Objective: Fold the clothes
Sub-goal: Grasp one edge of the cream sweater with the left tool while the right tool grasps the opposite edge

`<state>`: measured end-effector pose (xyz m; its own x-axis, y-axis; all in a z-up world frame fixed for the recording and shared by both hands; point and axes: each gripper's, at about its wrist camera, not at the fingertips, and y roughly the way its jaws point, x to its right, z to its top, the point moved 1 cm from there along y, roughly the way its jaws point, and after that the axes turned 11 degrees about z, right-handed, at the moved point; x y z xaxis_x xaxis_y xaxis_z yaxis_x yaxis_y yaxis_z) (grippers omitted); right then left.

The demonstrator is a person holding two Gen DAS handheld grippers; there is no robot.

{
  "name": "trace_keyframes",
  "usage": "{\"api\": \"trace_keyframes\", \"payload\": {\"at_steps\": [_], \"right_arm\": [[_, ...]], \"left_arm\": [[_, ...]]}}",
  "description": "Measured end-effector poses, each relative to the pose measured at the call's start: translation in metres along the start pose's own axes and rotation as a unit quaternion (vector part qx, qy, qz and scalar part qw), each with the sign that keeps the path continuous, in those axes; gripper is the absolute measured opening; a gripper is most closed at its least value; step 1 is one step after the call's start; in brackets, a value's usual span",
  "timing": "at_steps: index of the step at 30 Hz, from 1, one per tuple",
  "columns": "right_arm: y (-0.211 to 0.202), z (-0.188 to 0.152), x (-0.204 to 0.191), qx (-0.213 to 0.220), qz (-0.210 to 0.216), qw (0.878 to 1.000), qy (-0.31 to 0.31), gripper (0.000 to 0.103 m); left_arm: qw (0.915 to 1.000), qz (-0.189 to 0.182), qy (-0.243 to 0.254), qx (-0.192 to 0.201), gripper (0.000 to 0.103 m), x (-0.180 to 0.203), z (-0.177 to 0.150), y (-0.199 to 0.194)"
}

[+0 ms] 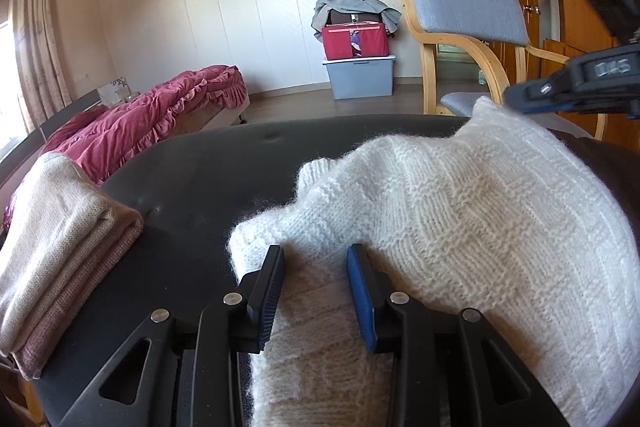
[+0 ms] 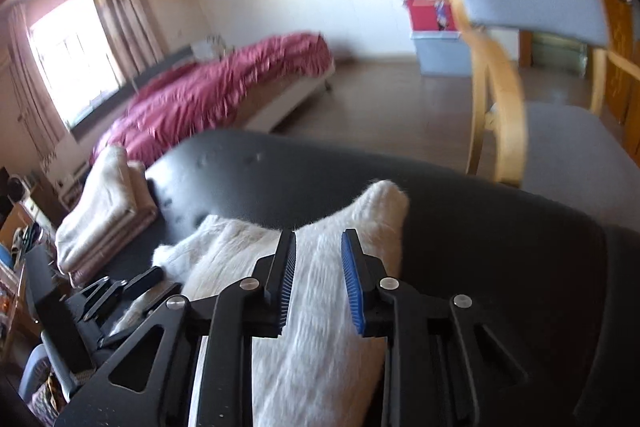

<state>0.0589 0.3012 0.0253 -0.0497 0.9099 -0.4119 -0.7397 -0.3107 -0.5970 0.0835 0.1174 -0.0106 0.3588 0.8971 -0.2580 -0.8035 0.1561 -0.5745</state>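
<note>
Straddling a fold of the white knitted sweater [image 1: 460, 211], the left gripper [image 1: 316, 255] is shown with its jaws part-way apart; knit lies between the pads, but whether it is actually pressed cannot be told. The right gripper [image 2: 318, 239] is likewise set over a raised ridge of the same sweater [image 2: 320, 327]; fabric fills the gap between its fingers, yet the picture is blurred and a firm pinch cannot be confirmed. In the left wrist view the right gripper [image 1: 520, 99] is seen at 2 o'clock, at the far corner of the garment, which is pulled up into a peak there. The two claws are thus judged to be placed at opposite edges so that one panel may be lifted and laid over the rest.

The sweater is spread on the dark round table [image 1: 208, 183], occupying the half from 12 to 5 o'clock in the left wrist view. At 9 o'clock a stack of folded beige garments [image 1: 56, 251] is kept at the table edge, apparently as finished work set clear of the folding area. Beyond the table, a grey chair [image 1: 468, 7] is seen at 1 o'clock and a bed with a red cover [image 1: 152, 123] at 10 o'clock.
</note>
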Motion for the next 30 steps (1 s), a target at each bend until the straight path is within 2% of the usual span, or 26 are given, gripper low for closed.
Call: {"api": "trace_keyframes", "payload": {"at_steps": [3,5,7,10,14,16,19,22,25,28,30], "right_arm": [[0.033,0.003,0.010,-0.054,-0.010,0.998,0.007,0.019],[0.046,-0.001,0.019,-0.072,-0.045,0.996,0.008,0.015],[0.054,-0.007,0.030,-0.063,-0.062,0.996,0.019,0.015],[0.050,-0.016,0.038,-0.038,-0.052,0.997,0.036,0.015],[0.040,-0.018,0.033,-0.030,-0.061,0.997,0.034,0.017],[0.015,-0.020,0.024,0.003,-0.050,0.998,0.044,0.020],[-0.024,-0.038,-0.010,0.030,0.000,1.000,0.005,0.020],[-0.042,-0.070,-0.050,0.013,0.014,0.998,-0.060,0.020],[-0.050,-0.104,-0.085,-0.009,0.010,0.993,-0.116,0.020],[-0.048,-0.127,-0.101,-0.024,0.020,0.992,-0.126,0.020],[-0.044,-0.139,-0.106,-0.034,0.039,0.992,-0.117,0.020]], "left_arm": [[0.9999,-0.008,-0.011,-0.004,0.037,-0.005,0.000,0.001],[0.9996,-0.015,-0.021,-0.010,0.041,-0.008,-0.001,0.003],[0.9993,-0.021,-0.028,-0.013,0.042,-0.010,0.000,0.005],[0.9989,-0.029,-0.035,-0.016,0.043,-0.012,0.000,0.007],[0.9980,-0.039,-0.047,-0.020,0.045,-0.015,-0.001,0.009],[0.9969,-0.047,-0.058,-0.024,0.048,-0.019,-0.002,0.011],[0.9947,-0.061,-0.077,-0.031,0.053,-0.026,-0.003,0.015],[0.9918,-0.075,-0.094,-0.042,0.060,-0.033,-0.003,0.018],[0.9845,-0.105,-0.133,-0.044,0.059,-0.053,-0.001,0.010],[0.9833,-0.099,-0.153,-0.001,0.058,-0.071,-0.003,-0.022],[0.9819,-0.114,-0.151,0.014,0.058,-0.077,-0.007,-0.043]]}}
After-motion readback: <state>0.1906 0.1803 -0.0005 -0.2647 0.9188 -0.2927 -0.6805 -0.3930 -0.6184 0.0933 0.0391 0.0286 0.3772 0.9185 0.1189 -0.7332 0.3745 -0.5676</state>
